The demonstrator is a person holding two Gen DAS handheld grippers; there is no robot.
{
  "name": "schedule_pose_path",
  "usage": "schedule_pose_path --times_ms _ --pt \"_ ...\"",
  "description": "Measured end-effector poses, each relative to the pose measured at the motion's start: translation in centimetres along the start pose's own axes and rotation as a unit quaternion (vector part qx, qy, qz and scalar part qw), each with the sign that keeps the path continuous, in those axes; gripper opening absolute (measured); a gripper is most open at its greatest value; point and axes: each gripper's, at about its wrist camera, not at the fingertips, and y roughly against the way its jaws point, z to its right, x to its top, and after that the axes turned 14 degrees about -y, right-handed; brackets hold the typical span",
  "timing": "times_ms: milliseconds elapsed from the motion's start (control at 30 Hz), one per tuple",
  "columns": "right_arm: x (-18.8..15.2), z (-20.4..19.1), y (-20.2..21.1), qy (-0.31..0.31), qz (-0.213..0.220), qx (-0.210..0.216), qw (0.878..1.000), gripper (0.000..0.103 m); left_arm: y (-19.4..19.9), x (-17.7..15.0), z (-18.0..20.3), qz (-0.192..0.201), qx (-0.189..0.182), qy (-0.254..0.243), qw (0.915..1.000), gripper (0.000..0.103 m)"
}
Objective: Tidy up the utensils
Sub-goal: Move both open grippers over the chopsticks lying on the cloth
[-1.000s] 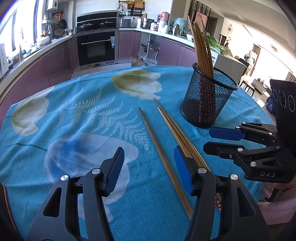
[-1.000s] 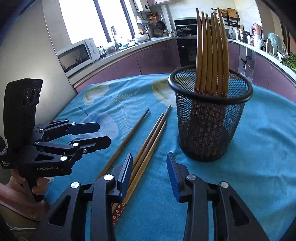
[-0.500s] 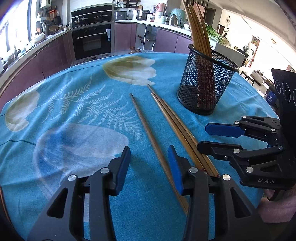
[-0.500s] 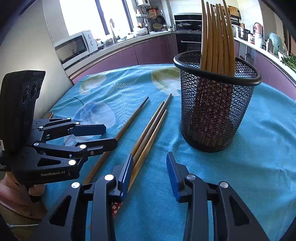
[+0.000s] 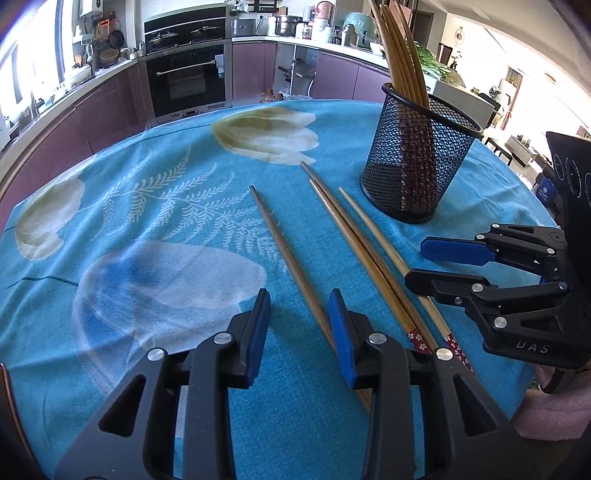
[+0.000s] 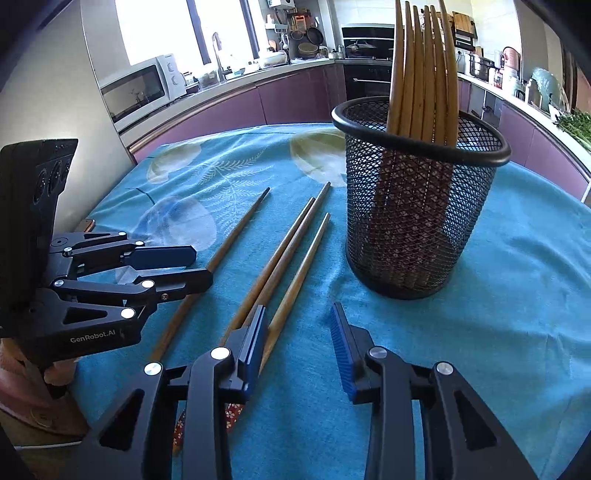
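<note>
A blue floral tablecloth point(image 5: 155, 229), a built-in oven point(image 5: 186, 83) and a microwave point(image 6: 142, 88) show.

I see a kitchen behind the table point(image 5: 155, 369), which wears a blue floral cloth: purple cabinets point(image 5: 110, 110) curve along the wall around a built-in black oven point(image 5: 186, 83). A white microwave point(image 6: 142, 88) sits on the counter beneath bright windows point(image 6: 155, 29). Daylight floods the room.

Chopsticks point(image 5: 354, 236) left of holder point(image 5: 417, 166) (tabletop)
</note>
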Motion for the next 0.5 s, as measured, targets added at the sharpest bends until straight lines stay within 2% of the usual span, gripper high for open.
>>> schedule_pose_path --times_ms 167,233,300,367,500 --pt "0.4 -0.6 -0.8 0.011 0.007 -0.019 1.0 0.03 -0.6 0.6 -0.1 -0.004 0.002 -0.005 1.0 0.031" --pt "0.6 -0.6 -1.0 0.007 0.009 -0.02 1.0 0.026 -0.7 0.9 -0.1 -0.005 0.007 -0.007 0.9999 0.029" --pt "0.8 -0.3 -1.1 -0.002 0.009 -0.019 1.0 0.016 -0.8 1.0 -0.1 -0.005 0.009 -0.006 0.9999 0.024" --pt "0.9 0.0 -1.0 -0.012 0.008 -0.013 1.0 0.012 -0.8 1.0 -0.2 -0.003 0.006 0.0 1.0 0.015" --pt "0.9 0.6 -0.8 -0.031 0.005 0.0 1.0 0.007 -0.7 0.9 -0.4 -0.001 0.004 0.012 0.9999 0.012"
